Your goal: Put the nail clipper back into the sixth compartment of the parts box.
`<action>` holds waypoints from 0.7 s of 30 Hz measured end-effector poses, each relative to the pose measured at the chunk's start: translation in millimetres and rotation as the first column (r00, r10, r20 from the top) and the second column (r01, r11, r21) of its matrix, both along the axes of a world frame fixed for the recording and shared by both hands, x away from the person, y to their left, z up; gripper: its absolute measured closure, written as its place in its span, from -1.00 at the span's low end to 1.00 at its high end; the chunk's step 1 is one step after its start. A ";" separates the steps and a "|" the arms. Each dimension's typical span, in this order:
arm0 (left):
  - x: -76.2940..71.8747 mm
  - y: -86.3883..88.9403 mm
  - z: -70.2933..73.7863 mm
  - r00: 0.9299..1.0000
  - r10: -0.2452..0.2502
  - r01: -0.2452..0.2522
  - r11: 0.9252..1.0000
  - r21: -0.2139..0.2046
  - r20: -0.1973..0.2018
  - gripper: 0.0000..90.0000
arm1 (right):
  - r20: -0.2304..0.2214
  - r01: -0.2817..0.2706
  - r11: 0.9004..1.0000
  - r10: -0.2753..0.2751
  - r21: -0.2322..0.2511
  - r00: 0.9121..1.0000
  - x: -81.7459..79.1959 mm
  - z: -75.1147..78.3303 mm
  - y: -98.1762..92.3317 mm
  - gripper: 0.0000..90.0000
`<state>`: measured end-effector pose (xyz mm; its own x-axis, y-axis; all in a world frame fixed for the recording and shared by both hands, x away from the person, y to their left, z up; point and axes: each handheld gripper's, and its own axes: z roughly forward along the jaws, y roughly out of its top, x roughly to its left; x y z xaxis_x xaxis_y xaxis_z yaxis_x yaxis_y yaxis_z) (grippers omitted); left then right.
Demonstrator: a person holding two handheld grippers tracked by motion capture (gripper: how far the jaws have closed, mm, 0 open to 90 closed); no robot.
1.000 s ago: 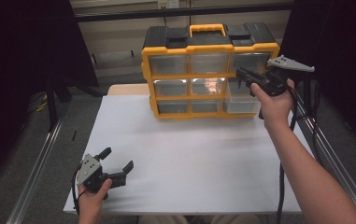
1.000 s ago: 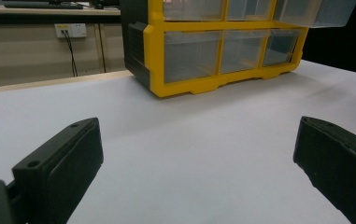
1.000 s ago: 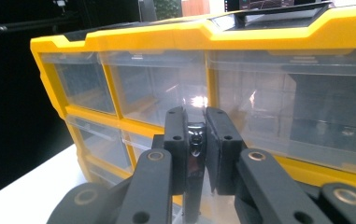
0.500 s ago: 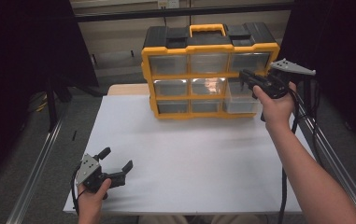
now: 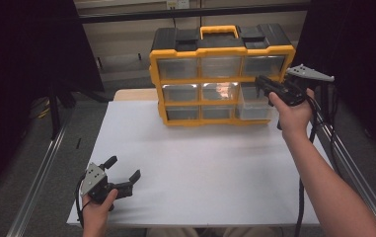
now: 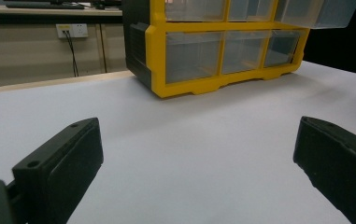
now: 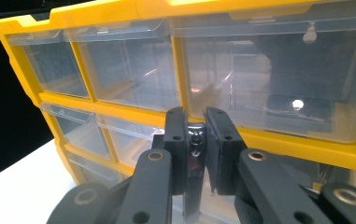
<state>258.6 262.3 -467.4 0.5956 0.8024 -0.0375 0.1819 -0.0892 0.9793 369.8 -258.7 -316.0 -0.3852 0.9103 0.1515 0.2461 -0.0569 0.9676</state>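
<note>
White tabletop (image 5: 200,163) w/ dark surroundings, and a yellow drawer organizer (image 5: 220,74) standing at the far edge, its clear drawer fronts facing the person. Right gripper (image 5: 263,85) is up at the cabinet's right column, jaws shut on a small shiny metal piece (image 7: 195,154), prob. a clip or nail clipper; can't tell exactly. It hangs pinched upright between the pads, right in front of the middle-row right drawer (image 5: 254,101), which sits pulled out a bit from the frame. Looks like the drawer is open so the piece can go in from above, and the vertical pinch keeps it narrow enough for the gap. Left gripper (image 5: 126,175) rests low at the near left corner of the table, well apart from the organizer, jaws spread wide w/ nothing between them, parked out of the way while the right does the work.
</note>
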 end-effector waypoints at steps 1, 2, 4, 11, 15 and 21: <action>0.0 -0.1 0.0 1.000 -0.001 0.001 1.000 -0.001 -0.001 -0.96 | -0.001 0.003 1.000 -0.003 -0.004 1.000 0.1 -0.4 -0.3 0.78; 0.0 -0.2 -0.1 1.000 0.000 0.000 1.000 -0.005 -0.002 -0.96 | -0.002 0.003 1.000 -0.003 -0.003 1.000 0.2 -0.8 -0.4 0.79; 0.0 -0.2 -0.1 1.000 0.001 -0.001 1.000 -0.006 -0.002 -0.96 | -0.005 0.005 1.000 -0.005 -0.005 1.000 0.4 -1.8 -0.5 0.79; 0.0 0.0 0.0 1.000 0.000 0.000 1.000 0.000 -0.001 -0.96 | -0.010 0.018 1.000 -0.018 -0.003 1.000 1.5 -4.1 -2.4 0.78; -0.3 0.0 -0.1 1.000 0.002 -0.002 1.000 0.002 -0.003 -0.96 | -0.010 0.030 1.000 -0.030 0.004 1.000 0.7 -4.9 -3.3 0.78; -0.5 0.0 -0.2 1.000 -0.001 0.001 1.000 0.009 -0.004 -0.96 | -0.029 0.036 0.999 -0.036 -0.001 0.999 -0.7 -12.1 -5.6 0.78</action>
<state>258.0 262.3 -467.6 0.5962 0.8021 -0.0327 0.1854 -0.0980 0.9778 369.1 -264.3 -328.1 -0.3477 0.9236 0.1615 0.2722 -0.0653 0.9600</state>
